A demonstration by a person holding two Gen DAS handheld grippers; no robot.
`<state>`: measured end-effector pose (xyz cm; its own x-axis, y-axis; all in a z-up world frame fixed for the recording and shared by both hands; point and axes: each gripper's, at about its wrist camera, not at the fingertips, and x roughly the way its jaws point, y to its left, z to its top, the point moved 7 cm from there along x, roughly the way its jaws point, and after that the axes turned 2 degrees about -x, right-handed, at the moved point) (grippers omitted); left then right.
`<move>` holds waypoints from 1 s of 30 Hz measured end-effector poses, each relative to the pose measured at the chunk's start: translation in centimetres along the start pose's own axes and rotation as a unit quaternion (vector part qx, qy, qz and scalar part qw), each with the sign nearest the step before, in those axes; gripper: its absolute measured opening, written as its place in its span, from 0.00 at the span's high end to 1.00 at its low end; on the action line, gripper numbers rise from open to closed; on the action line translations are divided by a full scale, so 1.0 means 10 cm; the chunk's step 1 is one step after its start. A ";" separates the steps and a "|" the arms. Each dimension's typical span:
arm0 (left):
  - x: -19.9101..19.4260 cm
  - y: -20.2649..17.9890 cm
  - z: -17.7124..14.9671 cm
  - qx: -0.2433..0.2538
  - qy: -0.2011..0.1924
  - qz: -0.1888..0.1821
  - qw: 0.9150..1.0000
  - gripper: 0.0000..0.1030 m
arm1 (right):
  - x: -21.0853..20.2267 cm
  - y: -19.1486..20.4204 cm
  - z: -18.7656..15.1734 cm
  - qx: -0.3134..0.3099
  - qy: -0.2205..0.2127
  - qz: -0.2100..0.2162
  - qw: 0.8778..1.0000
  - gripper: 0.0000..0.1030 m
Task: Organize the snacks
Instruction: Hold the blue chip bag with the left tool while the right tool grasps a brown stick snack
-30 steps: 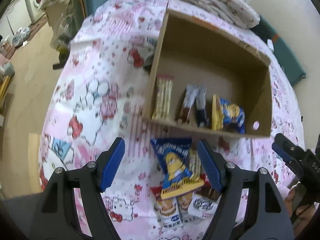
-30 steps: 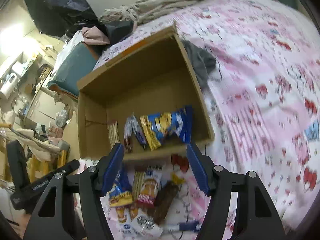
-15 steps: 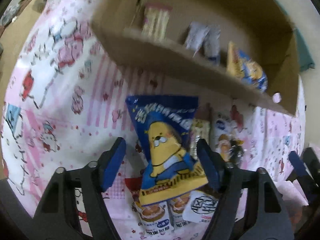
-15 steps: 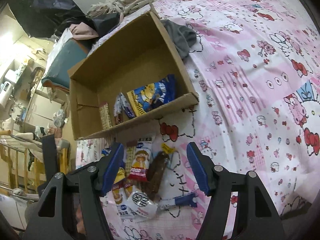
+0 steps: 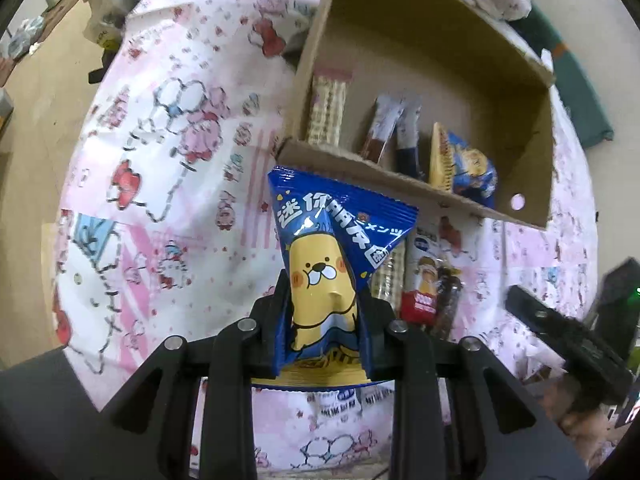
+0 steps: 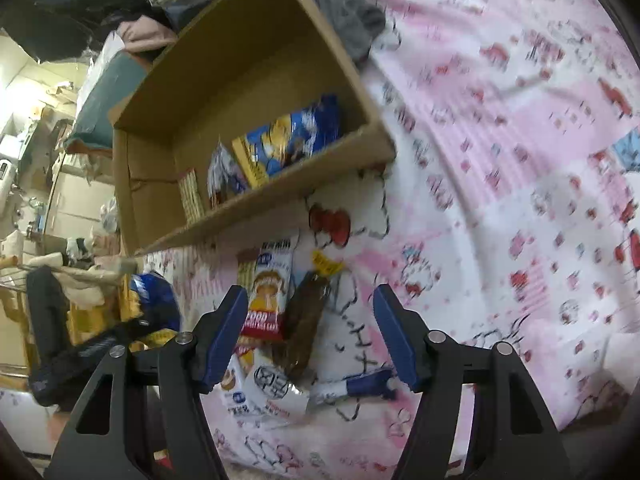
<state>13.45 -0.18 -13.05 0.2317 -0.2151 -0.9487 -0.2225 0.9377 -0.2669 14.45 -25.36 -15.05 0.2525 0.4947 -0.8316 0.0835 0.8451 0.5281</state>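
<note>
With blue snack bag (image 5: 320, 268) pinched in left claw (image 5: 322, 320), lifted just short of cardboard box (image 5: 532, 128): mid-transfer. Next: clear front wall, drop beside matching bag (image 5: 464, 168). Right claw (image 6: 308, 336) wide, empty, over loose snacks (image 6: 280, 312) on bed.

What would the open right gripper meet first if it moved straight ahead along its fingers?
Probably the dark brown snack packet lying between the right gripper fingers on the bedsheet; depth is uncertain.

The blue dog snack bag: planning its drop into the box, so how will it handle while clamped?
The blue dog snack bag creases inward where the left gripper pinches it, so it is probably soft and light. Its glossy film may slip. Contents could crush.
</note>
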 end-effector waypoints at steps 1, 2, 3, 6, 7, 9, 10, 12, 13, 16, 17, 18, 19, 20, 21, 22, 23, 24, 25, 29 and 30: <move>-0.04 0.01 -0.01 0.003 -0.001 0.002 1.000 0.77 | 0.04 0.01 -0.02 0.000 0.010 0.002 1.000 0.41; -0.10 0.03 -0.02 0.007 -0.003 0.002 1.000 0.77 | 0.08 0.00 -0.05 0.000 0.020 0.003 1.000 0.44; -0.17 0.06 -0.05 0.012 -0.006 0.004 1.000 0.77 | 0.12 0.00 -0.07 0.001 0.028 0.003 1.000 0.46; -0.32 0.07 -0.13 0.042 -0.019 0.013 0.999 0.77 | 0.27 -0.04 -0.18 0.013 0.062 -0.001 0.998 0.52; -0.36 0.06 -0.15 0.052 -0.026 0.018 0.998 0.77 | 0.32 -0.05 -0.21 0.016 0.070 -0.003 0.997 0.55; -0.42 0.08 -0.19 0.058 -0.036 0.021 0.997 0.77 | 0.42 -0.05 -0.26 0.016 0.086 -0.009 0.996 0.56; -0.44 0.10 -0.19 0.056 -0.038 0.019 0.998 0.77 | 0.48 -0.03 -0.27 0.012 0.093 -0.015 0.995 0.58; -0.43 0.14 -0.21 0.043 -0.038 0.010 0.998 0.77 | 0.58 -0.01 -0.31 0.002 0.105 -0.024 0.994 0.61; -0.40 0.14 -0.20 0.038 -0.038 0.007 0.999 0.76 | 0.63 0.01 -0.32 -0.004 0.111 -0.025 0.993 0.65; -0.32 0.19 -0.19 0.023 -0.036 0.005 0.999 0.76 | 0.71 0.13 -0.32 -0.034 0.113 -0.035 0.992 0.66; -0.29 0.19 -0.19 0.020 -0.033 0.002 0.999 0.76 | 0.73 0.16 -0.32 -0.039 0.115 -0.035 0.992 0.66; -0.26 0.18 -0.19 0.020 -0.028 -0.001 0.999 0.76 | 0.75 0.17 -0.32 -0.042 0.121 -0.033 0.991 0.66; -0.25 0.18 -0.19 0.022 -0.028 0.000 0.999 0.76 | 0.78 0.18 -0.34 -0.042 0.127 -0.031 0.991 0.66; -0.24 0.17 -0.18 0.024 -0.029 0.002 0.999 0.76 | 0.78 0.18 -0.35 -0.045 0.127 -0.033 0.990 0.66; -0.24 0.18 -0.16 0.025 -0.031 0.004 0.999 0.76 | 0.77 0.18 -0.34 -0.052 0.123 -0.034 0.991 0.68; -0.24 0.18 -0.16 0.023 -0.032 0.004 0.999 0.76 | 0.75 0.20 -0.34 -0.059 0.118 -0.030 0.991 0.75; -0.24 0.18 -0.15 0.018 -0.033 0.001 0.999 0.76 | 0.70 0.26 -0.35 -0.069 0.113 -0.019 0.991 0.82; -0.25 0.19 -0.14 0.012 -0.033 -0.006 0.999 0.76 | 0.65 0.32 -0.36 -0.079 0.105 -0.009 0.991 0.85; -0.26 0.18 -0.14 0.010 -0.033 -0.012 0.999 0.76 | 0.56 0.36 -0.35 -0.089 0.091 -0.004 0.992 0.87; -0.27 0.16 -0.14 0.017 -0.038 -0.006 0.999 0.76 | 0.33 0.39 -0.40 -0.095 0.070 0.016 0.993 0.88; -0.26 0.16 -0.14 0.018 -0.038 -0.005 0.999 0.76 | 0.29 0.40 -0.41 -0.097 0.068 0.021 0.993 0.88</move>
<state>11.14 1.52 -11.22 0.3056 -0.2040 -0.9300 -0.1863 0.9451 -0.2686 11.54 -19.71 -16.06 0.1177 0.5413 -0.8326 -0.1147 0.8402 0.5300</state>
